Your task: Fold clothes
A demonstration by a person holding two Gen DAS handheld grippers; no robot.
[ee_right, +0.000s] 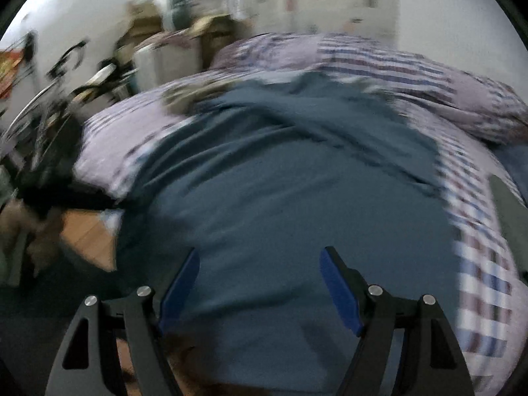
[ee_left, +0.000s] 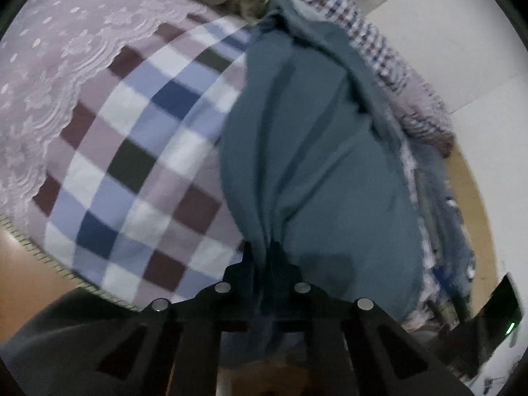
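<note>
Two grippers work one teal garment (ee_left: 316,151) spread over a checked quilt (ee_left: 138,151). Left gripper (ee_left: 264,257): jaws pressed together, pinching a gathered fold of the cloth, which fans out ahead. Right gripper (ee_right: 260,264): blue pads (ee_right: 340,293) spread wide, the garment lying flat between and beyond them; contact cannot be confirmed.

Checked bedspread (ee_left: 142,151) across the bed, lilac lace cover (ee_left: 66,59) at its far left corner, wooden floor (ee_right: 87,234) off the left edge, blurred clutter (ee_right: 99,76) against the white wall (ee_left: 462,49)
</note>
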